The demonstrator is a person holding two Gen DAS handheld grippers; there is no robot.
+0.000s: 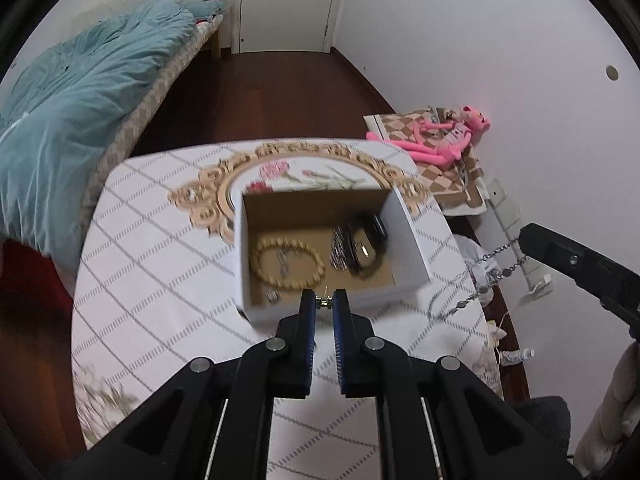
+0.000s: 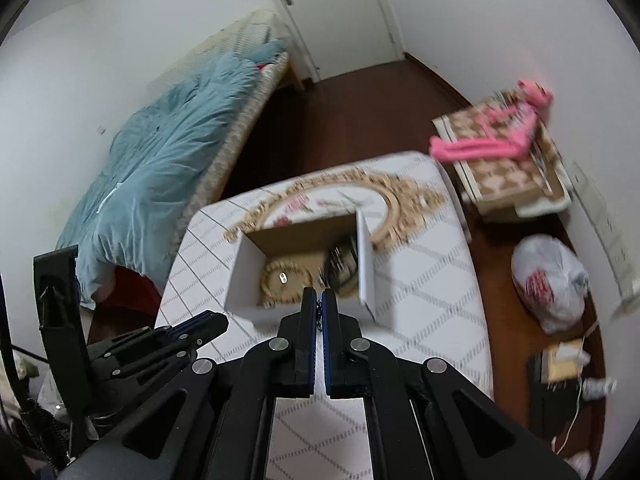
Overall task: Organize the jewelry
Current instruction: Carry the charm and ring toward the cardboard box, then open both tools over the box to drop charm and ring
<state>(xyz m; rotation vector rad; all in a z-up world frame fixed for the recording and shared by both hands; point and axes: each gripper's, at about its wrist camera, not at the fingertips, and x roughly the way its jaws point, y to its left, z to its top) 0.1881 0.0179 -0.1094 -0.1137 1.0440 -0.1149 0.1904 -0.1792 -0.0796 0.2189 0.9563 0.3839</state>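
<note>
An open white cardboard box [image 1: 404, 232] stands on the table. Inside lie a beaded bracelet [image 1: 288, 258], dark bangles [image 1: 362, 246] and a small ring [image 1: 273, 297]. My left gripper [image 1: 324, 302] is shut on a small gold jewelry piece [image 1: 323, 302] over the box's near wall. My right gripper [image 2: 319, 300] is shut on a silver chain [image 1: 496, 254], which hangs from its tip in the left wrist view, to the right of the box. The box [image 2: 366, 264] also shows in the right wrist view, just ahead of the right gripper.
The table [image 1: 160, 280] has a white cloth with grey diamond lines and an ornate gold-framed tray [image 1: 216, 192] behind the box. A bed with a blue duvet [image 1: 80, 120] is at the left. A pink plush toy [image 1: 444, 136] lies on a checkered stand at the right. A plastic bag [image 2: 550, 280] sits on the floor.
</note>
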